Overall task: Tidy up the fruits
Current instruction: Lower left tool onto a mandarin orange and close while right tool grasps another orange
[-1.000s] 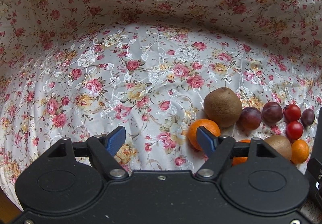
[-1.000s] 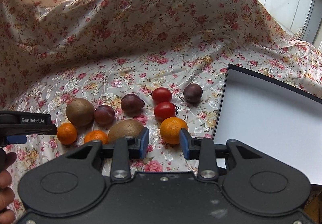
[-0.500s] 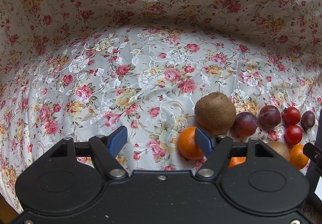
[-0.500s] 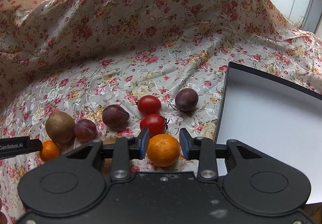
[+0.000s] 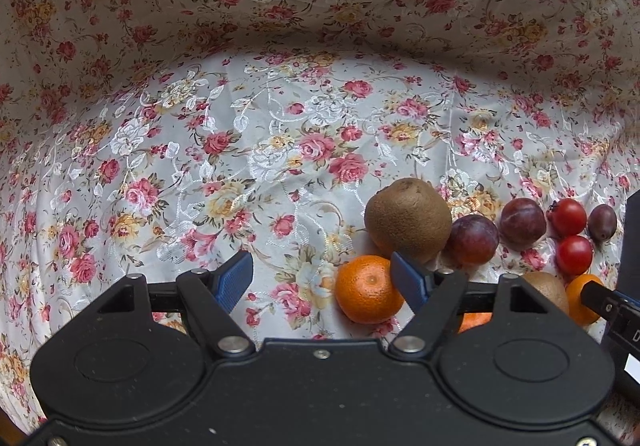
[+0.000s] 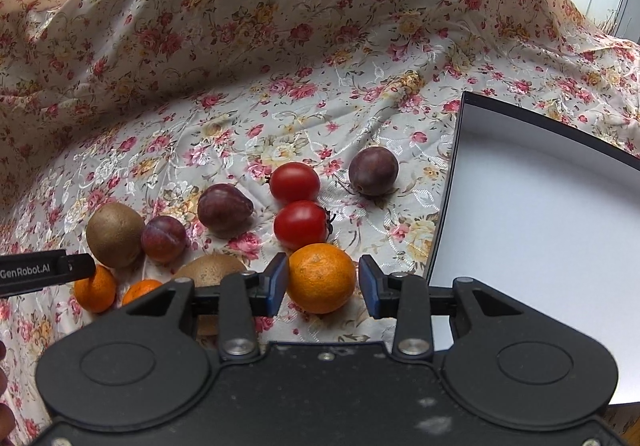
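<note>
On a flowered cloth (image 6: 280,117), the right gripper (image 6: 323,284) brackets an orange (image 6: 321,278) between its jaws, a sliver of daylight showing on either side, so nothing is gripped. A white tray (image 6: 540,230) lies at three o'clock of that orange, two tomatoes (image 6: 301,224) just beyond at twelve. The left gripper (image 5: 322,280), its jaws wide and just now opening further, has another orange (image 5: 368,288) inside its right finger, a kiwi (image 5: 408,219) at one o'clock.
</note>
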Tool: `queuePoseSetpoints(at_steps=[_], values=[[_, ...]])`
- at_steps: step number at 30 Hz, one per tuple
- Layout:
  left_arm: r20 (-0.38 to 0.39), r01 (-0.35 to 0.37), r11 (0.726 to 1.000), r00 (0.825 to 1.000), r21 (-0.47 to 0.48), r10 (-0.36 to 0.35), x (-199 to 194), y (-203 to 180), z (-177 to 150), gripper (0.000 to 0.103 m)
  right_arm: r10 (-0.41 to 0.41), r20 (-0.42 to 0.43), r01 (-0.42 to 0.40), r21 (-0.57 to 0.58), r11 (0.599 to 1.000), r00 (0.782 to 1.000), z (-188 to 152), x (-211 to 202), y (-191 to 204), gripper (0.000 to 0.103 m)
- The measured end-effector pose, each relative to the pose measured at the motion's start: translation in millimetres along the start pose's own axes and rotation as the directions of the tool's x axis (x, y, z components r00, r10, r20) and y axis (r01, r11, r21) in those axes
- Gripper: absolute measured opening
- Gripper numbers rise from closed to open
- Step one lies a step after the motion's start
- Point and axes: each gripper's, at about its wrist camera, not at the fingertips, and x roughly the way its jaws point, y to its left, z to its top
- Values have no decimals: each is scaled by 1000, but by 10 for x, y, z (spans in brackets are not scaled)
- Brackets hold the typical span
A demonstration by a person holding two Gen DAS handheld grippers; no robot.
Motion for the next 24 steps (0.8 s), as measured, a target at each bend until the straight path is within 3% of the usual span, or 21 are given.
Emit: queuePoseSetpoints(at_steps=[9,15,19,24], values=[[-10,41,999,999,4,-41,7,6,-31,78,36,-30,-34,57,998,999,55,68,-93,45],[-32,61,998,998,21,-60,11,1,-45,78,43,-50,-42,34,999,998,27,109,-38,45],[-49,55,997,997,46,-52,51,-28,-66,78,12,-103,-11,15,1000,995,-7,218,-9,45],[-59,46,997,997,60,-42,105,-29,-80,78,-12,-104,13,7,1000,994,-27,256,31,46]])
